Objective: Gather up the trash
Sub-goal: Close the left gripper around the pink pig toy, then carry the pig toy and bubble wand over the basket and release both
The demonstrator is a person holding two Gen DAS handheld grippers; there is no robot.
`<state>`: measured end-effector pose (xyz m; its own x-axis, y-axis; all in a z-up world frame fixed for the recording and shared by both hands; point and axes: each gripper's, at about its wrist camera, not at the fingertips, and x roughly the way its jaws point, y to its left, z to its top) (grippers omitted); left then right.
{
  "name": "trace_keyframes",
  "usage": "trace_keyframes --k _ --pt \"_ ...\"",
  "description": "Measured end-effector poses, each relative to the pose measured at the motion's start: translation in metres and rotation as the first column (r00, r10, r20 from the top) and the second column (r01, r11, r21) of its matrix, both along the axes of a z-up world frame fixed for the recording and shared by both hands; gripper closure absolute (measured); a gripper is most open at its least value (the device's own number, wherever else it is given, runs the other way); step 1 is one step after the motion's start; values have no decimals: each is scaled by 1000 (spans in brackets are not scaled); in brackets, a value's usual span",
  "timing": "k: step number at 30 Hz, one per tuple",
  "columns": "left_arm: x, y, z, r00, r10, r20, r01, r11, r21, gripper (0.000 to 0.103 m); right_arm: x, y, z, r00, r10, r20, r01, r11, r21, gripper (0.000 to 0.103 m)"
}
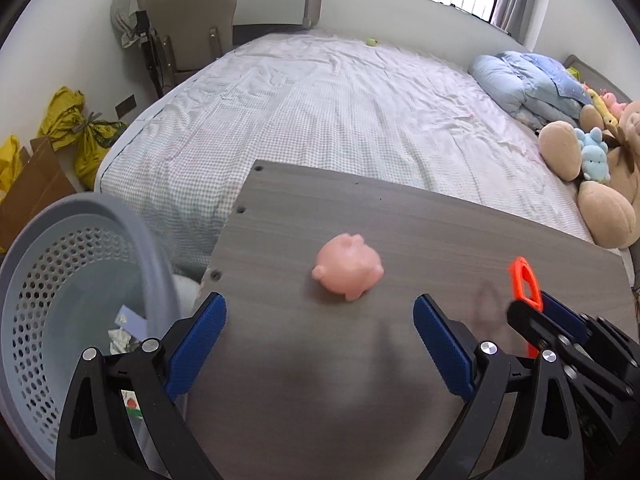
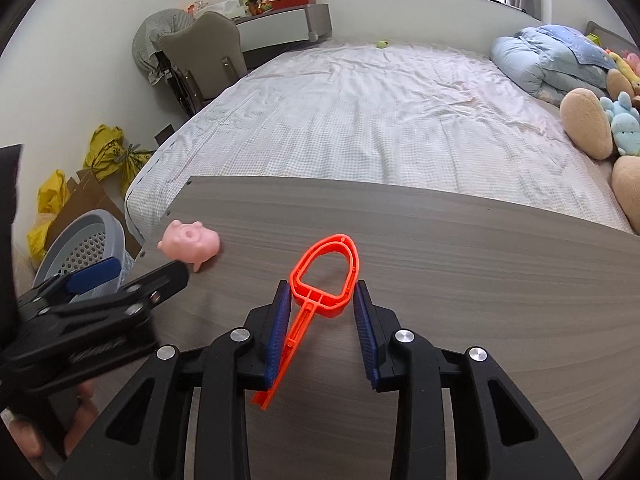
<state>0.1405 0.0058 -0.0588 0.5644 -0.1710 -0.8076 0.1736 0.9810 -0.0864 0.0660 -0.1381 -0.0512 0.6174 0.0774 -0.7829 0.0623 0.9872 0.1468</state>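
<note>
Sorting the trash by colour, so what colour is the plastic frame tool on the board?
Bright orange frame tool, clearest in the right wrist view.

Pink pig toy (image 1: 347,266) beside orange frame (image 2: 325,280)

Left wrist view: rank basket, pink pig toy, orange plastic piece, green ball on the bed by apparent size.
1. Basket, by far the largest, though it sits closest to the camera.
2. Pink pig toy.
3. Orange plastic piece, partly hidden by the right gripper, so its rank is unsure.
4. Green ball, tiny and farthest away.
</note>
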Motion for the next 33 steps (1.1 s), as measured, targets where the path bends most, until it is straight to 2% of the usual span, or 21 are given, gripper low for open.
trace_keyframes --k 3,8,9,10,11,13,21,28,33 --pt "12 -9 -9 1000 5 -4 -5 1000 2 12 -2 -11 -1 1000 -21 2 21 1000 15 72" --pt "24 -15 -19 1000 1 -21 -1 1000 1 33 -6 -23 -5 999 -35 -2 35 999 37 72" --pt "24 -18 -18 1000 -10 -7 10 1000 5 39 -6 -24 -6 999 -38 -3 38 998 43 72" --pt "24 -18 -17 1000 -23 0 23 1000 -2 56 -5 -25 -7 999 -39 -4 39 998 47 72" --pt "23 -18 -17 999 -35 -2 35 999 -17 65 -6 -26 -7 999 -39 -4 39 998 49 72" --pt "21 -17 -15 999 -43 -4 42 998 -42 65 -6 -26 -8 999 -37 -5 37 998 53 72" --pt "-4 5 9 999 -5 41 6 999 -35 65 -7 -13 -1 1000 -5 4 5 999 50 72" --pt "-31 58 33 991 80 110 -81 997 5 65 -4 32 16 995 94 36 -95 995 34 72" --pt "-46 106 44 979 153 133 -155 988 5 65 5 76 34 981 182 71 -184 982 29 72"
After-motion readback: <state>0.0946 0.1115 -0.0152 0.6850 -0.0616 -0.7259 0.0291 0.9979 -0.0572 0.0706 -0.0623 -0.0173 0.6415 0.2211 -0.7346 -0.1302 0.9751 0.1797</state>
